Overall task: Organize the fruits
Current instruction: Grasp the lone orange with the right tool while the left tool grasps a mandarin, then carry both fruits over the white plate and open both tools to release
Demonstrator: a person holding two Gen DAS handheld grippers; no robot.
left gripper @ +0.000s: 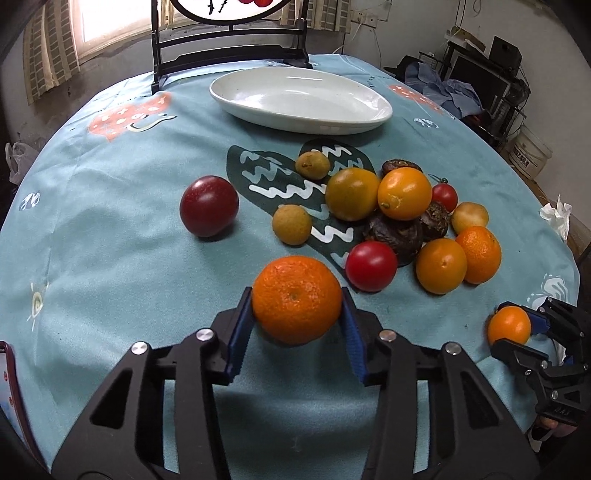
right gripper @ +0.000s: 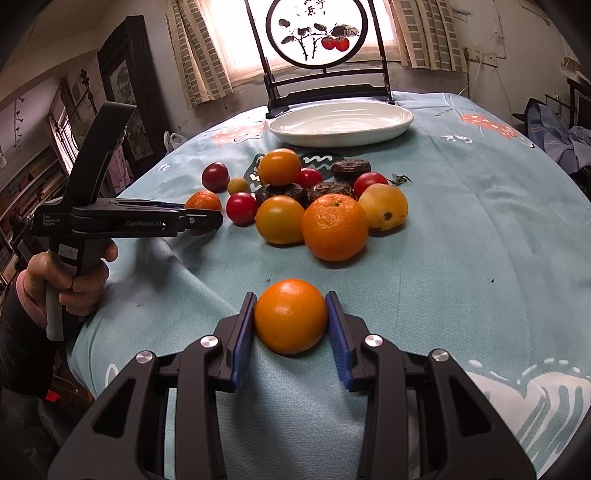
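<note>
Because the white dish (left gripper: 301, 99) waits empty at the far side, each gripper grasps one fruit — left gripper (left gripper: 297, 301) jaws clamp a mandarin (left gripper: 297, 299), right gripper (right gripper: 290, 315) jaws an orange (right gripper: 290, 315) — near the desk (left gripper: 110, 258) edge.

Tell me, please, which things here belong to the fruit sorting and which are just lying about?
Job:
- rough orange, in left tongs
- smooth orange, in right tongs
- fruit pile
- white dish

Lying about:
- painted screen
- crumpled tissue
- white bucket

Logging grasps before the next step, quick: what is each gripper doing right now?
Left gripper: closed on a dimpled orange, pads touching both sides.
Right gripper: closed on a smooth orange, down at the tablecloth.
</note>
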